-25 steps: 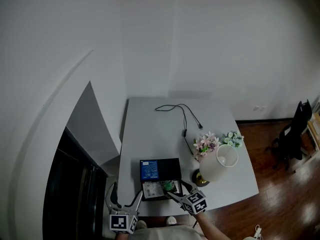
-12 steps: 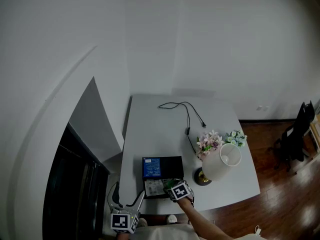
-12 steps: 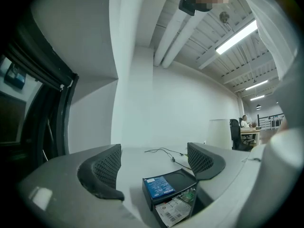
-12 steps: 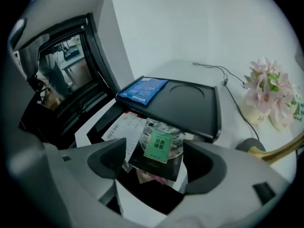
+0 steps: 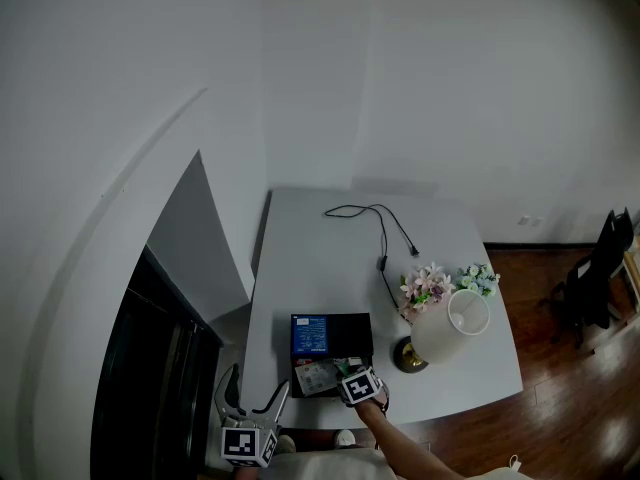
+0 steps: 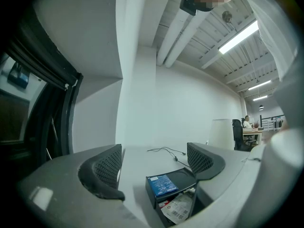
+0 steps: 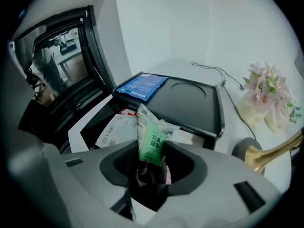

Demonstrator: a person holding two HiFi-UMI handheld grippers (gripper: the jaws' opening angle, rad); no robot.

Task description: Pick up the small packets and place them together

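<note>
From the head view, your left tongs (image 5: 252, 396) sit off the near edge of the counter (image 5: 330, 258), spread wide with nothing in them. Your right tongs (image 5: 345, 373) reach down into the near, open part of the black box (image 5: 350, 340). A blue packet (image 5: 312, 335) lies on the box's flat top, and pale packets show in the open part, too small here to tell apart. A lamp (image 5: 450, 326) and flowers (image 5: 425, 286) stand to the right of the box, and a cable (image 5: 378, 230) trails across the far half of the counter. In the left gripper view, your tongs are released, the jaws well apart and level, framing the box without touching it. The blue packet rests on the top, and a white packet (image 6: 179, 208) with a barcode lies in the compartment below. In the right gripper view, your tongs have just been closing and are now clenched on a green packet (image 7: 152, 144). It is pinched at its lower end and stands up between the jaws over the open compartment. More white printed packets lie flat there just behind it, and whether the green one touches them you cannot tell.
</note>
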